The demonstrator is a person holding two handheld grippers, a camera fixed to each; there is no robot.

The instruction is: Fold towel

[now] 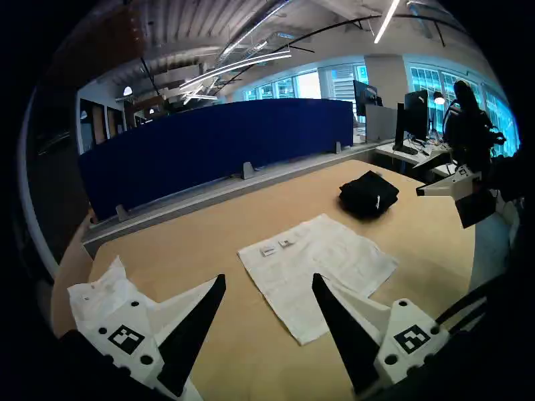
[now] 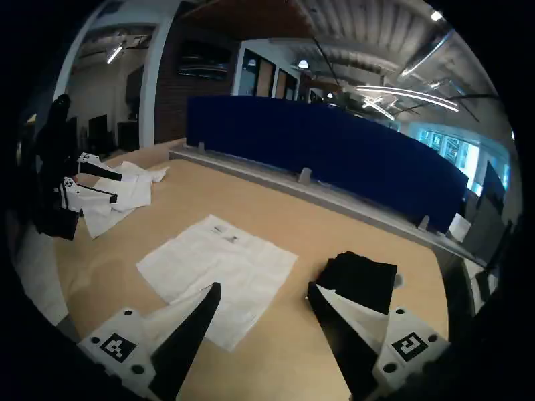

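Centrally in the left gripper view, a white towel (image 1: 328, 257) lies flat and unfolded on the wooden table (image 1: 194, 247). At the bottom of the frame the left gripper (image 1: 269, 286) has its fingers spread wide and holds nothing. A black cloth (image 1: 368, 194) sits beyond the towel, toward the upper right, and a loose white cloth (image 1: 100, 294) lies at the lower left. In the right gripper view the towel is at centre. The right gripper (image 2: 262, 289), at the bottom of the frame, is likewise spread and empty. A blue divider (image 2: 321, 147) runs along the table's far side.
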